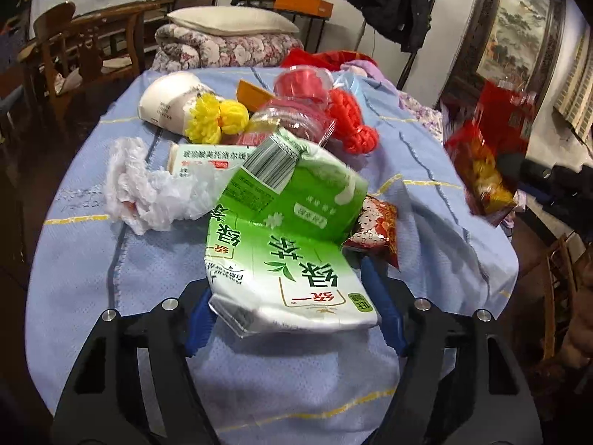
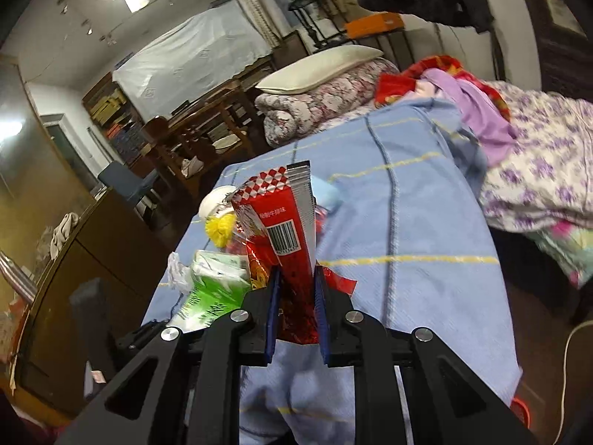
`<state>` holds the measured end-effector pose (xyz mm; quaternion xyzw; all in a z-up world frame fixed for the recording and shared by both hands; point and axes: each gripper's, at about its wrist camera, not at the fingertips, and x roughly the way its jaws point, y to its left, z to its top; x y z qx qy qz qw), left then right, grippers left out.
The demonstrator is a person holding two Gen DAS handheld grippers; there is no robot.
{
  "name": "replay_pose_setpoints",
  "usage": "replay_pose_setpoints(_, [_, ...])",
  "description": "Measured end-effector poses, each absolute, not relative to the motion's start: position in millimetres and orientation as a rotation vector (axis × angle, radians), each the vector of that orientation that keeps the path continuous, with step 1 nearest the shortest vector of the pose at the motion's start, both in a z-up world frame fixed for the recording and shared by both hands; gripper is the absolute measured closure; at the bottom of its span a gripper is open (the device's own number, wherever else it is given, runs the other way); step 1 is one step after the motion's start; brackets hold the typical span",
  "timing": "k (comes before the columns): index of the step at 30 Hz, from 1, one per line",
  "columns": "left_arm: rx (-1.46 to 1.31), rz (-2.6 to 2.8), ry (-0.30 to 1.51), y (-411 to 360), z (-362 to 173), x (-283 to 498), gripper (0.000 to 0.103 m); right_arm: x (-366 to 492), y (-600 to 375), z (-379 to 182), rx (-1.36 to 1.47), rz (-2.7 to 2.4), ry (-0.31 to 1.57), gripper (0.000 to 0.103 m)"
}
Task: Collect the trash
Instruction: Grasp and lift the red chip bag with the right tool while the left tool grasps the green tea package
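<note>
Red snack packet [image 2: 285, 222] clamped in right gripper [image 2: 296, 289]; left gripper [image 1: 292, 296] pinching green carton [image 1: 289, 259]; blanket [image 2: 407, 222] right side bare

The left gripper [image 1: 292, 307] has its blue fingers [image 1: 381, 296] on both sides of a crushed green tea carton [image 1: 289, 244] on the blue blanket [image 1: 426, 193]. Behind it lie a white plastic bag [image 1: 148, 189], a yellow pompom [image 1: 215, 118] and a red snack packet [image 1: 374, 226].

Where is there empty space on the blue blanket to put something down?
The blue blanket lies bare to the right of the red snack wrapper, up to the purple floral quilt. The strip nearest the left hand-held gripper, below the green tea carton, is bare too. It is crowded around the yellow pompom and white plastic bag.
</note>
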<state>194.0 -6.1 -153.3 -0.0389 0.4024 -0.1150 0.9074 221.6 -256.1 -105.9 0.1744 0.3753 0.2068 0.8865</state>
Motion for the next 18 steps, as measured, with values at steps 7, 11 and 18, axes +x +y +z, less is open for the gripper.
replay_pose_setpoints(7, [-0.048, -0.209, 0.825, 1, -145, 178, 0.037, 219, -267, -116, 0.399, 0.426, 0.794, 0.085])
replay_pose_setpoints(11, [-0.046, -0.189, 0.854, 0, -154, 178, 0.036, 218, -268, -124, 0.407, 0.42, 0.819, 0.085])
replay_pose_setpoints(18, [-0.002, -0.165, 0.849, -8, -164, 178, 0.032, 218, -269, -128, 0.418, 0.419, 0.828, 0.083])
